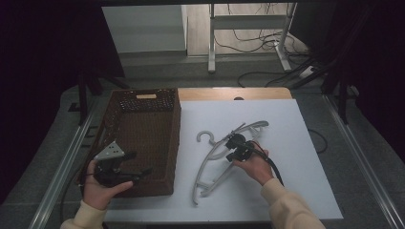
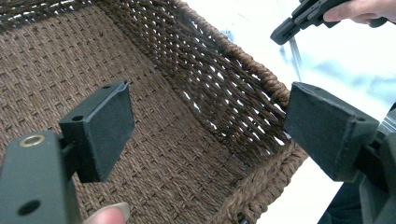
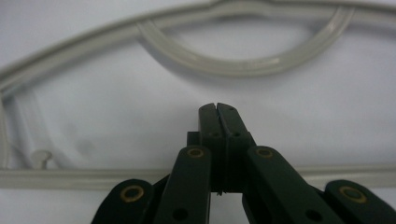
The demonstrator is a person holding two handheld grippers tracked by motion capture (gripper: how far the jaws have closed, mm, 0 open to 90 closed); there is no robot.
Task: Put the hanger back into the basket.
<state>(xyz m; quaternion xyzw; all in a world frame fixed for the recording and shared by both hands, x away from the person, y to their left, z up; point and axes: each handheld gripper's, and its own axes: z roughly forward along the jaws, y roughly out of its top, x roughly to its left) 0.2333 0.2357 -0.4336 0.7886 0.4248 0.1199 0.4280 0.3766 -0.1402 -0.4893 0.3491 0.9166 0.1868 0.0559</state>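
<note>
The right tongs point(image 3: 216, 108) are seen pressed together, pad against pad, with the straight lower bar of the grey plastic hanger point(image 3: 233, 65) running across the right gripper view right at their base; whether that bar is pinched between the pads or merely crossed by them cannot be told, though in the high view the right tongs point(image 1: 233, 143) sit directly on the hanger's middle. The hanger point(image 1: 210, 164) lies flat on the white desk point(image 1: 296, 143), its long axis running from the near left to the far right, its hook point(image 1: 205, 137) pointing to the far left, toward the basket. The right hand point(image 1: 253, 164) is brought in from the near right, low over the desk, the tongs aimed to the far left. The woven brown basket point(image 1: 143, 138) stands just to the left of the hanger, so any carry would have to go leftward over its right wall. The left tongs point(image 2: 205, 126) are held spread wide with nothing between them, hovering over the basket's near right corner point(image 2: 275, 163), the left hand point(image 1: 98, 188) resting at the near left.
</note>
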